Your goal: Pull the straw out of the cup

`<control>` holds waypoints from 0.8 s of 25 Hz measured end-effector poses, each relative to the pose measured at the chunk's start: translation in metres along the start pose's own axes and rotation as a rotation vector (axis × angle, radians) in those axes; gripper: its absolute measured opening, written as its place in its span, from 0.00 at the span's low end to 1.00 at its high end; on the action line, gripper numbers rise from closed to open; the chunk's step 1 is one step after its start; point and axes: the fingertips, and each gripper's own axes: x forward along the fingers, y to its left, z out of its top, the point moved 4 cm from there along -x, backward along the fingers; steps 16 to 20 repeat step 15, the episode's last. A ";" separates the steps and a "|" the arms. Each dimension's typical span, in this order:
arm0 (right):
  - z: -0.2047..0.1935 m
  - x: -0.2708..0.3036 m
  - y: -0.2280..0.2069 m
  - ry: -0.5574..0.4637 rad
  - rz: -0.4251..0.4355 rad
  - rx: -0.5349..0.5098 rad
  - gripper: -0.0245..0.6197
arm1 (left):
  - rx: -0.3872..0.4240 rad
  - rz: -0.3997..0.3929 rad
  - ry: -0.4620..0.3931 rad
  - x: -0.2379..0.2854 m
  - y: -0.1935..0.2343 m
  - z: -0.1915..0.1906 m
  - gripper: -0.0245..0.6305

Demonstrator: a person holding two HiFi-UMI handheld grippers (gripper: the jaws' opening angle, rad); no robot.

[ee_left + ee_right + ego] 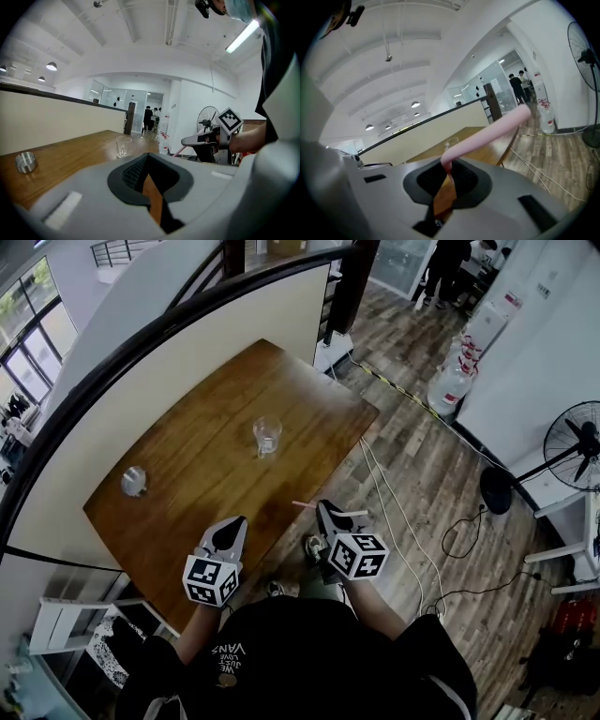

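Note:
A clear glass cup [267, 436] stands upright near the middle of the wooden table [187, 465], with no straw in it. The same cup [123, 146] shows far off in the left gripper view, and the cup [451, 141] is small in the right gripper view. My right gripper [323, 513] hovers over the table's near edge, shut on a pink straw [487, 133] that sticks out from its jaws; the straw [302, 505] points left in the head view. My left gripper [225, 533] hangs over the near table edge, shut with nothing in it.
A small round metal tin [134, 481] sits at the table's left end. A low partition wall [141, 362] runs behind the table. On the floor at right are water bottles [452, 382], a standing fan [572, 446] and loose cables [394, 502].

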 end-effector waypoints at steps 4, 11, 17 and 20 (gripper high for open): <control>-0.002 0.002 -0.002 0.001 -0.011 0.003 0.09 | 0.002 -0.007 0.003 0.003 0.001 -0.001 0.05; -0.002 0.000 -0.005 -0.002 -0.017 0.008 0.09 | -0.008 -0.026 0.006 0.007 -0.001 -0.002 0.06; 0.002 0.001 -0.004 -0.006 -0.016 0.010 0.09 | -0.008 -0.030 0.006 0.009 -0.001 0.002 0.06; 0.002 0.001 -0.004 -0.006 -0.016 0.010 0.09 | -0.008 -0.030 0.006 0.009 -0.001 0.002 0.06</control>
